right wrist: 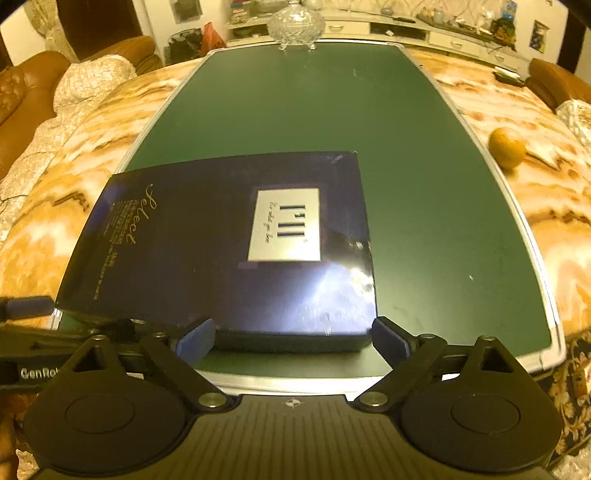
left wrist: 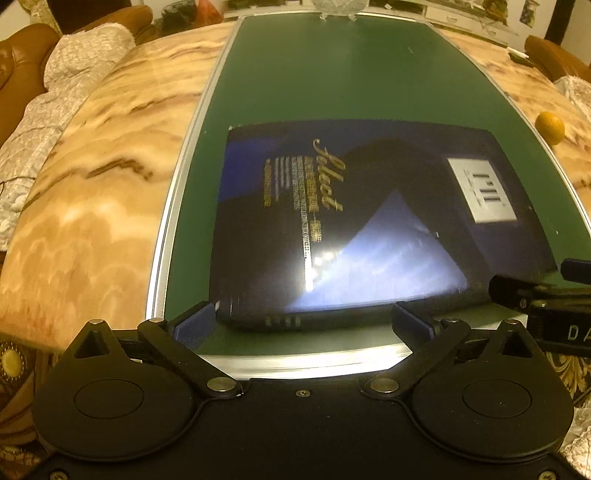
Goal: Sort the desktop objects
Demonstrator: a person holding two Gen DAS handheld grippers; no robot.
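A flat dark blue box (left wrist: 369, 221) (right wrist: 207, 258) with gold script and a silver label lies on a green board (left wrist: 332, 74) (right wrist: 424, 184). My left gripper (left wrist: 303, 323) stands open at the box's near edge, close to its left corner. Its blue fingertips (left wrist: 195, 325) sit in front of that edge and do not press on it. My right gripper (right wrist: 293, 341) is open too, at the near right corner of the box, with one pad (right wrist: 391, 343) just outside that corner. Each gripper shows at the side of the other's view.
The board rests on a marble-patterned table (left wrist: 92, 184) (right wrist: 535, 221). An orange fruit (left wrist: 550, 127) (right wrist: 506, 147) lies on the table to the right of the board. A glass lidded bowl (right wrist: 295, 24) stands at the board's far end. Brown sofas with white throws flank the table.
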